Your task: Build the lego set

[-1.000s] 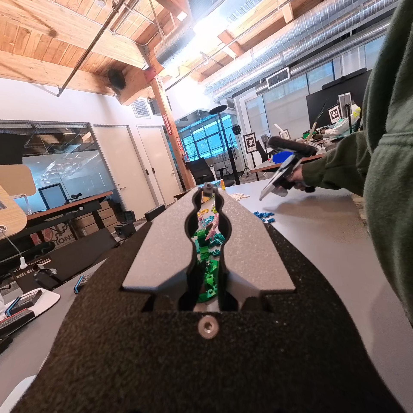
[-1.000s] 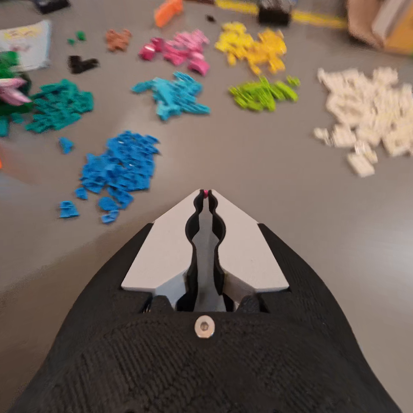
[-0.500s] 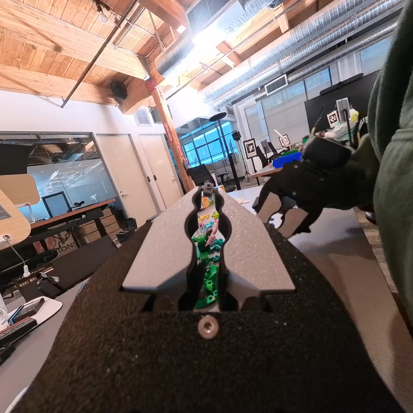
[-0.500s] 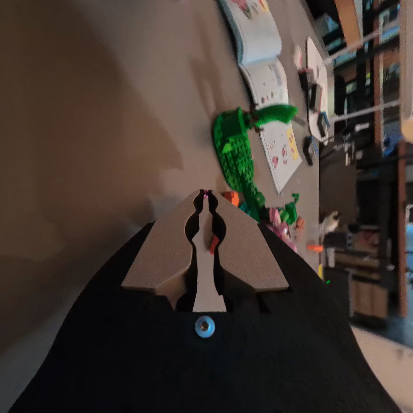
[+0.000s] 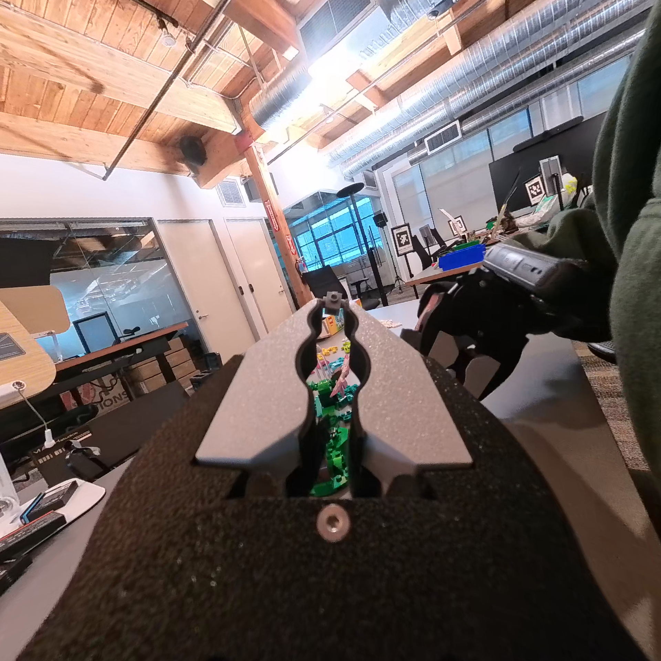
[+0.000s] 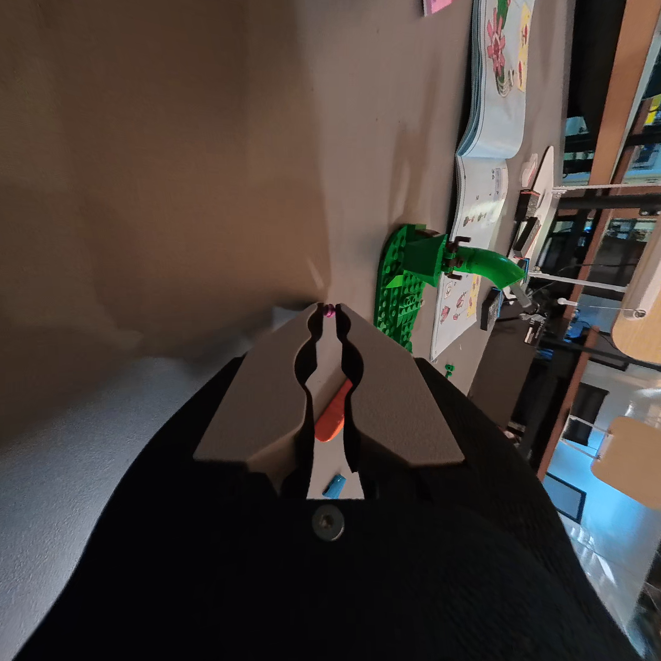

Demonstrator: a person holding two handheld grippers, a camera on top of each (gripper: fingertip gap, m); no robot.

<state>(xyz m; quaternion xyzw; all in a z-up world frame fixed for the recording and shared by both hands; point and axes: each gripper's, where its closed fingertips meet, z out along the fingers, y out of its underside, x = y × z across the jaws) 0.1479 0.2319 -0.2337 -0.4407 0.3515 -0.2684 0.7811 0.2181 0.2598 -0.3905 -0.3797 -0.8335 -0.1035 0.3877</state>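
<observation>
My left gripper (image 5: 333,304) is shut on a small grey lego piece (image 5: 333,299) and holds it up above the table. Between its fingers I see the green lego build (image 5: 331,454) and a pink petal piece (image 5: 341,377) on the table below. My right gripper (image 6: 329,309) is shut on a tiny magenta round piece (image 6: 329,310); its view is rolled sideways. The green build with a curved green stem (image 6: 411,282) stands on the table to its right. The right gripper also shows in the left wrist view (image 5: 465,343), close at the right.
An open instruction booklet (image 6: 490,118) lies beyond the green build. An orange piece (image 6: 332,418) and a small blue piece (image 6: 334,486) lie under the right gripper. Coloured piece piles (image 5: 332,352) lie farther down the grey table (image 5: 543,447). A green sleeve (image 5: 629,250) fills the right.
The right gripper swung from above the sorted piles, rolled sideways and came close beside the left gripper, still holding the magenta piece. The left gripper has stayed nearly still with the grey piece.
</observation>
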